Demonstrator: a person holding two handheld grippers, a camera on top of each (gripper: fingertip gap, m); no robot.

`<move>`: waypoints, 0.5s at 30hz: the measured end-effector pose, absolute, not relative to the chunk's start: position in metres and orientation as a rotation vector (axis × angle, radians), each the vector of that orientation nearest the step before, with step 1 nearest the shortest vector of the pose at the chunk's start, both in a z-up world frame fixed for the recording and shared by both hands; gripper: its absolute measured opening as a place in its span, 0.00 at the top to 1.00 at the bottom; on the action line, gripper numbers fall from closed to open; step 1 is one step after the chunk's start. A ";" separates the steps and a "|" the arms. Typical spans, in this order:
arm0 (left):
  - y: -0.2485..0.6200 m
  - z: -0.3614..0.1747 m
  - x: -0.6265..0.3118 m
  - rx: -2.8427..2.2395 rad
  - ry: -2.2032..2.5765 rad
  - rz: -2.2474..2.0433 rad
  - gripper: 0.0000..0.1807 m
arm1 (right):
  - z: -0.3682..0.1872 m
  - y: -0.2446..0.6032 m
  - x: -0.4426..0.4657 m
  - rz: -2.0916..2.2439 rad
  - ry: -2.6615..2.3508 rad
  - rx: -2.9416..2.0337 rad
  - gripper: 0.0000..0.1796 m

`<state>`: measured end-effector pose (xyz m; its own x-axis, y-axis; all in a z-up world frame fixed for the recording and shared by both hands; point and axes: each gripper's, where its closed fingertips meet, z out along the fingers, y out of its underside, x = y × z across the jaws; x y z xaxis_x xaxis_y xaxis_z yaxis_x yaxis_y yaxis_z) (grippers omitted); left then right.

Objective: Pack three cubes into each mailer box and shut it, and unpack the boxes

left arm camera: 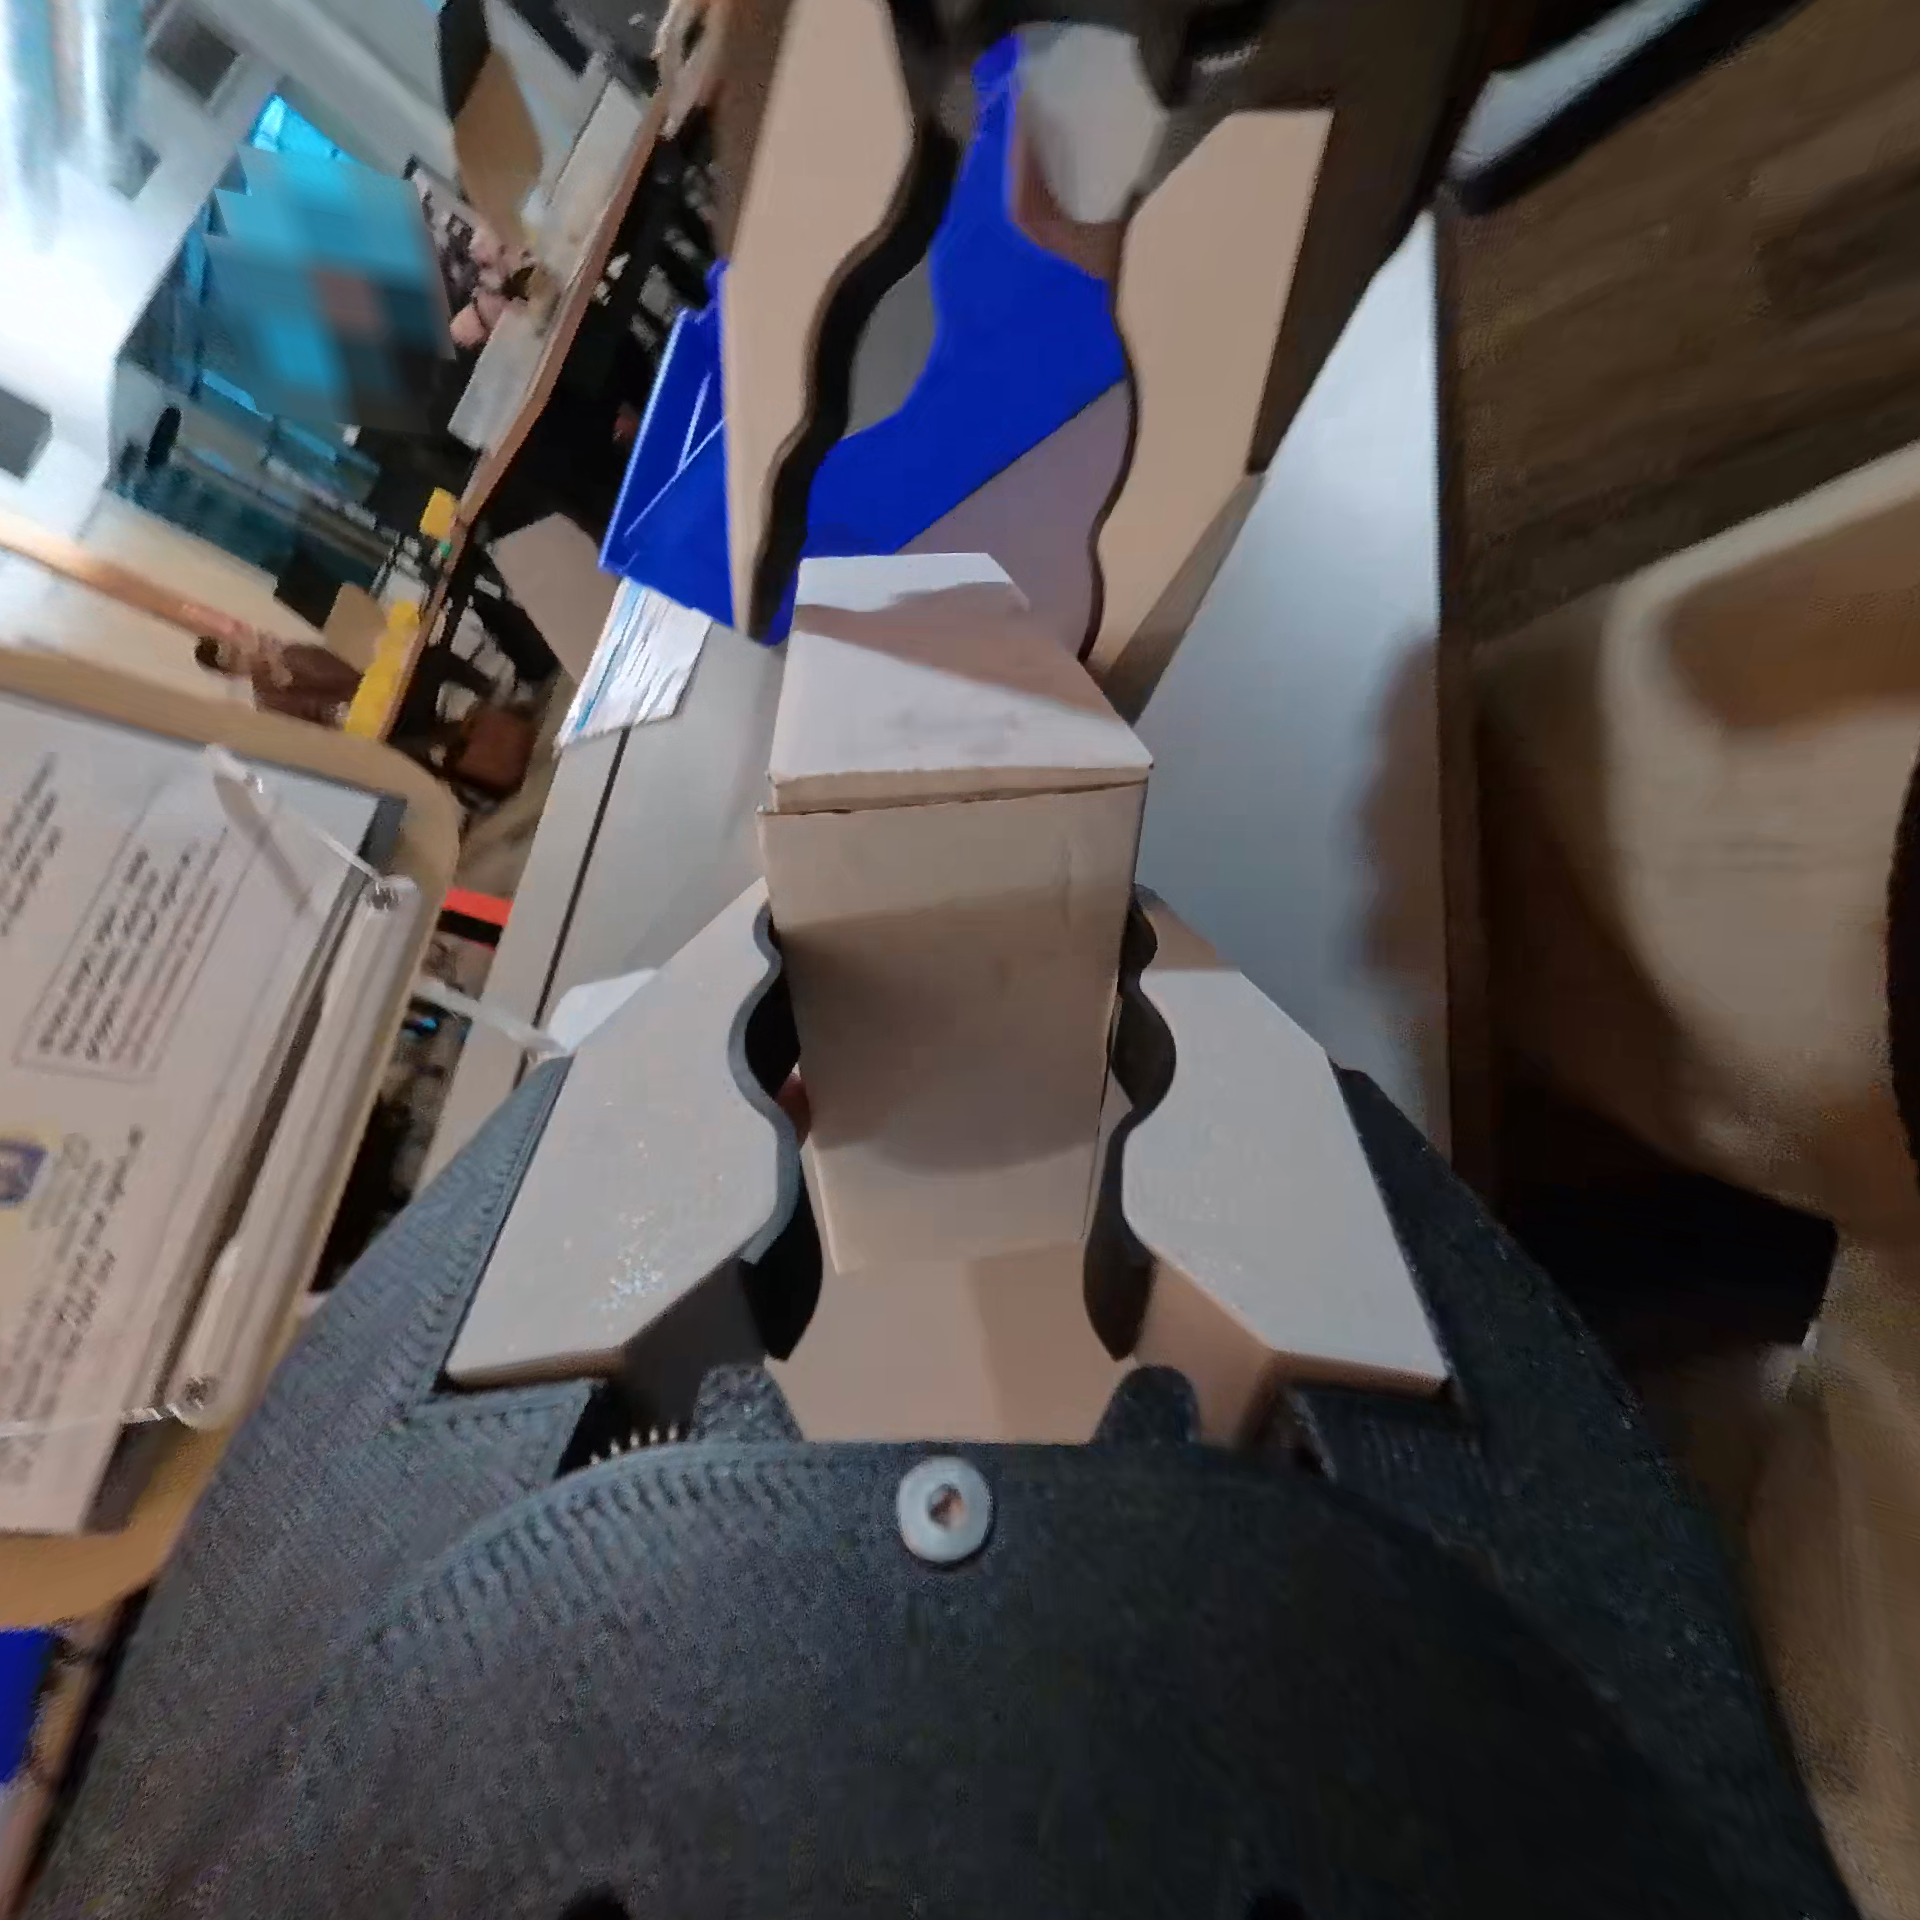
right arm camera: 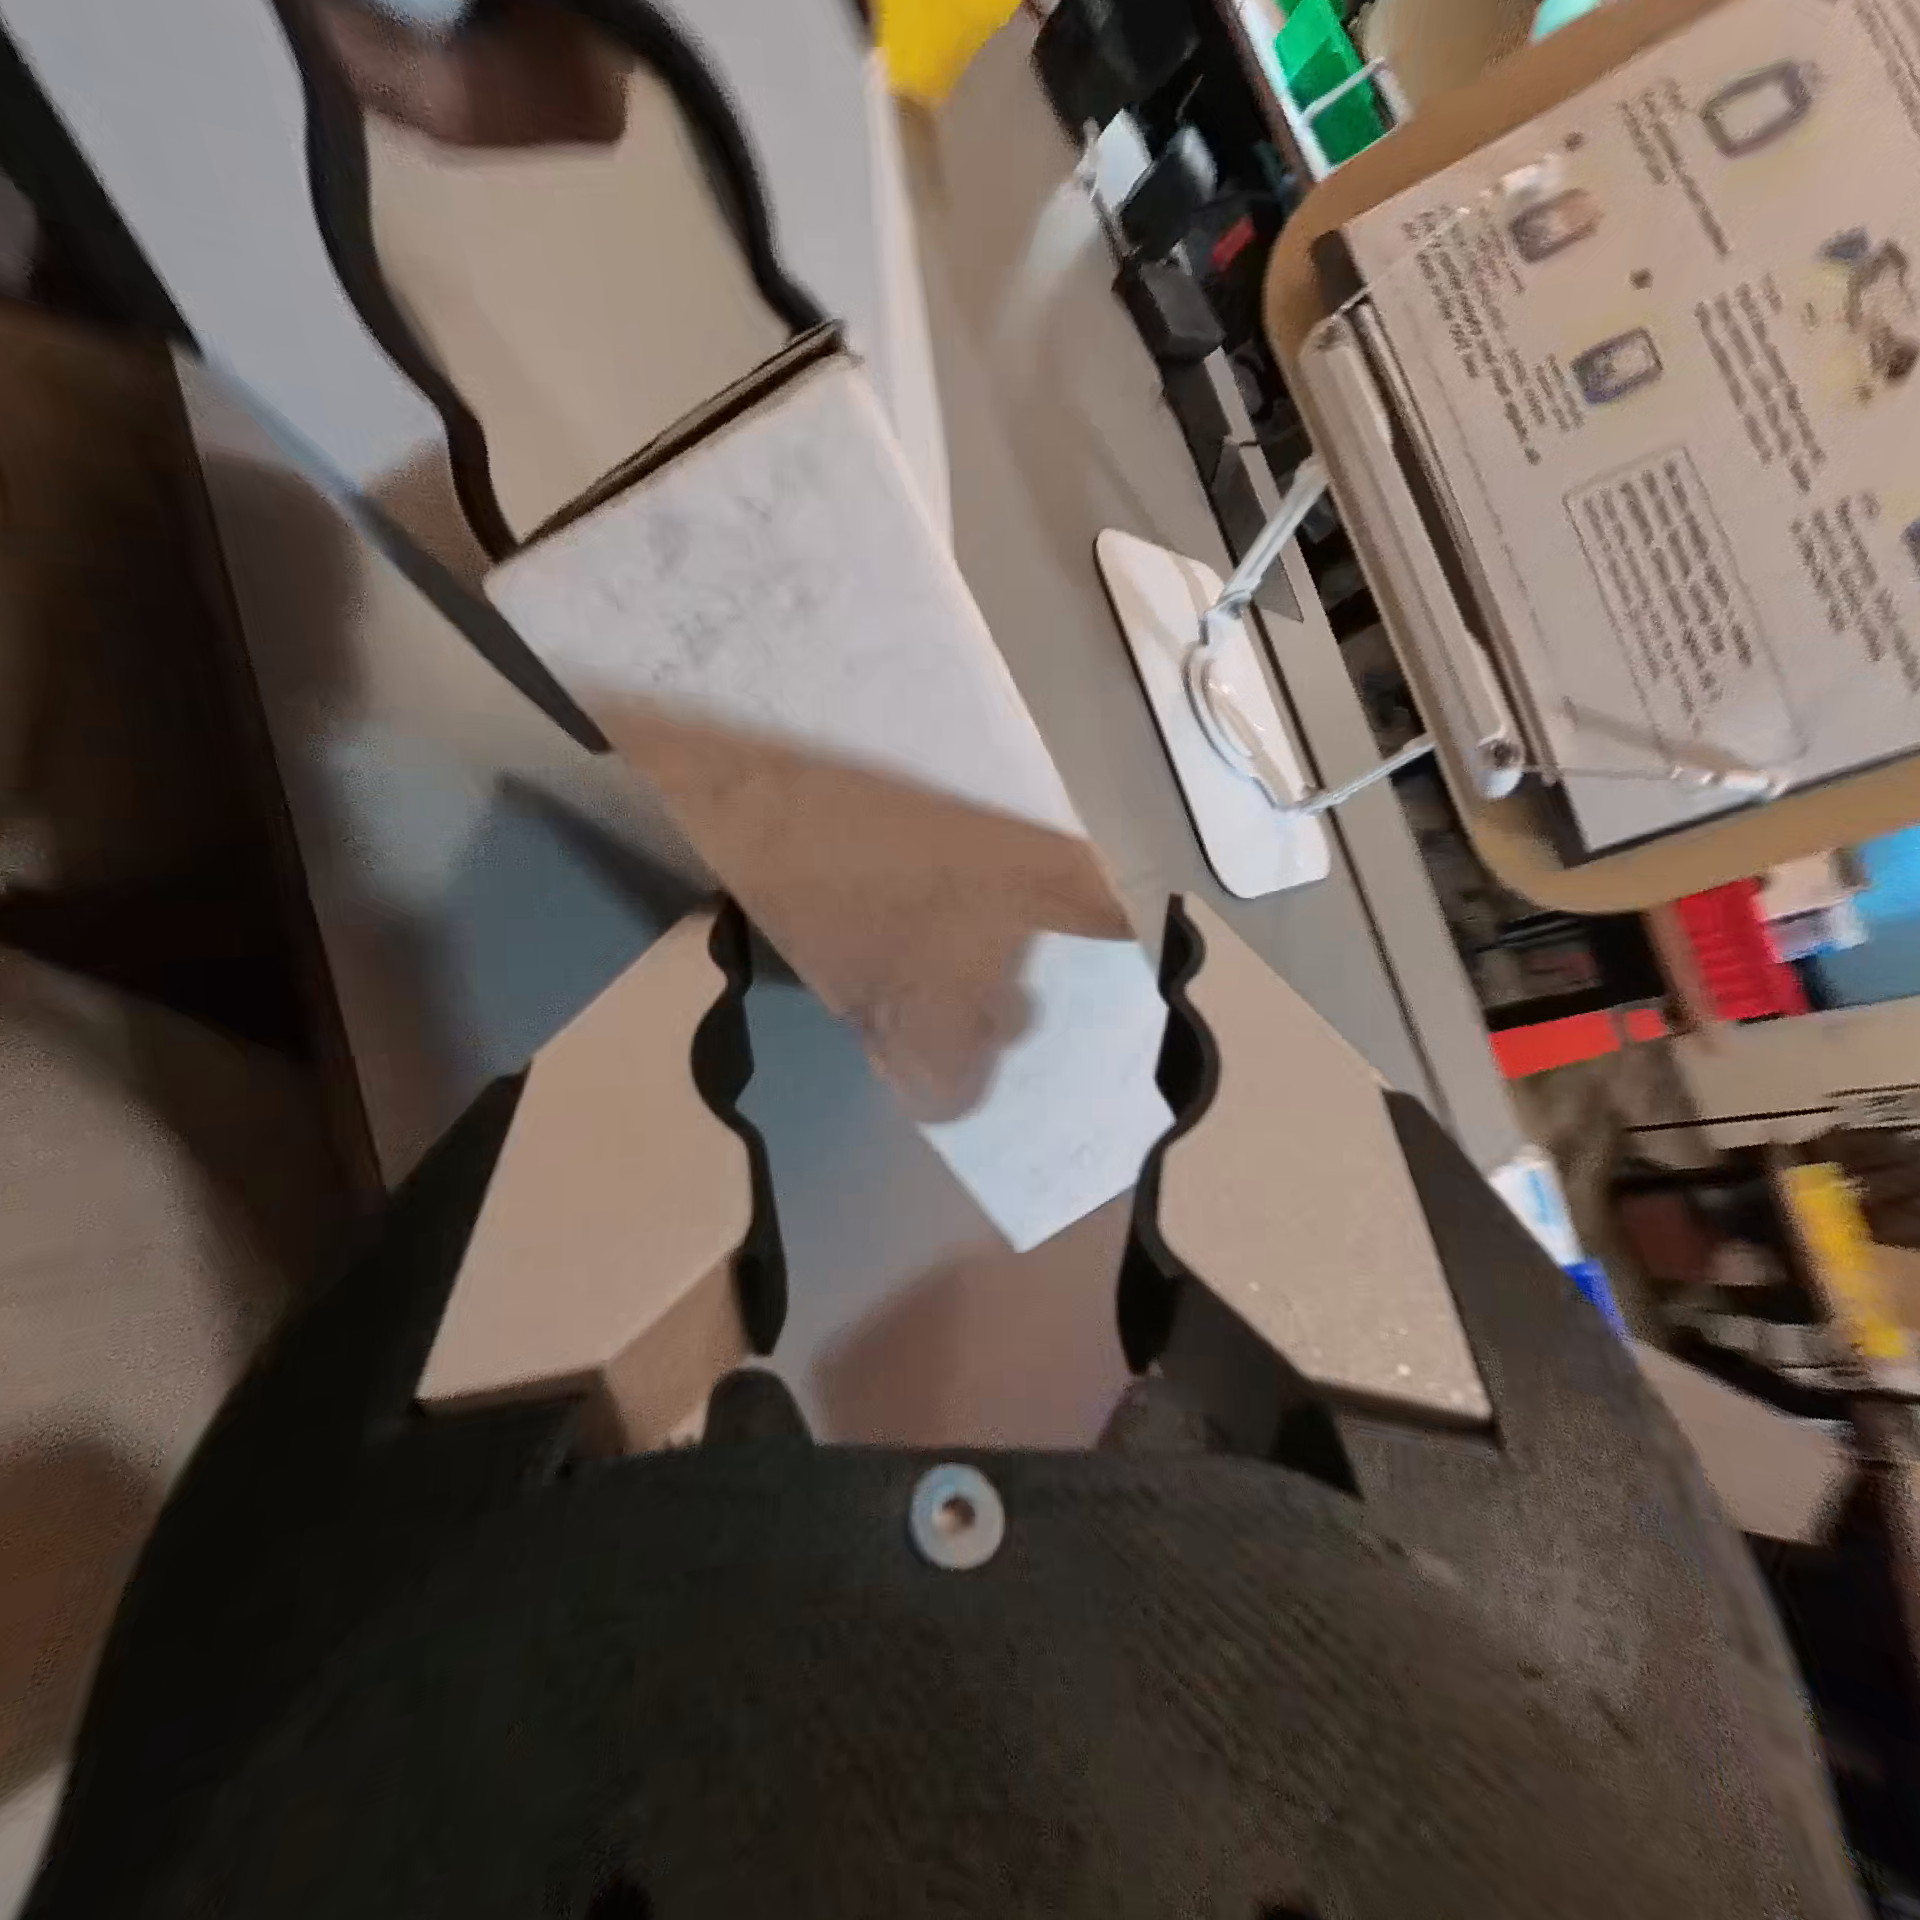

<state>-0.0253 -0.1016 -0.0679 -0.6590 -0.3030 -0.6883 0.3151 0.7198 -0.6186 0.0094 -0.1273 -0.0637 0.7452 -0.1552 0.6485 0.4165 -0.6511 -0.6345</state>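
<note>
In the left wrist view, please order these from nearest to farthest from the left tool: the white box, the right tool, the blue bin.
1. The white box: clamped between the fingers of the left tool, so nearest.
2. The right tool: open, just beyond the box's far end.
3. The blue bin: behind the right tool, seen between its fingers, farthest.

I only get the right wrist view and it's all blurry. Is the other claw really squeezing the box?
Observer: Yes. In the left wrist view, the left gripper is shut on the mailer box, with one finger against each side.
Operator: What's behind my claw?
Observer: A blue bin stands behind the right gripper. Your view doesn't show it.
</note>
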 end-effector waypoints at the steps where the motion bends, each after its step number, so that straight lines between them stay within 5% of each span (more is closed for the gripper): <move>1: -0.105 -0.070 -0.030 0.064 2.091 -0.913 0.68 | -0.068 -0.128 0.007 -0.944 -0.268 -2.150 0.55; 8: -0.114 -0.077 -0.039 0.202 2.062 -0.833 0.67 | -0.085 -0.123 -0.004 -1.294 -0.617 -2.195 0.64; 14: -0.106 -0.013 -0.024 -0.168 1.811 -1.219 0.67 | -0.037 -0.145 0.018 -1.316 -0.352 -2.107 0.64; 15: -0.102 -0.005 -0.024 -0.235 1.799 -1.309 0.80 | -0.021 -0.154 0.026 -1.376 -0.308 -2.070 0.65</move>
<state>-0.0238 -0.1016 -0.0048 -0.6006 -0.5966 -0.5323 0.3229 0.4281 -0.8441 0.0257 -0.1541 -0.0214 0.4281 -0.1437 0.8922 0.5102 -0.7765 -0.3699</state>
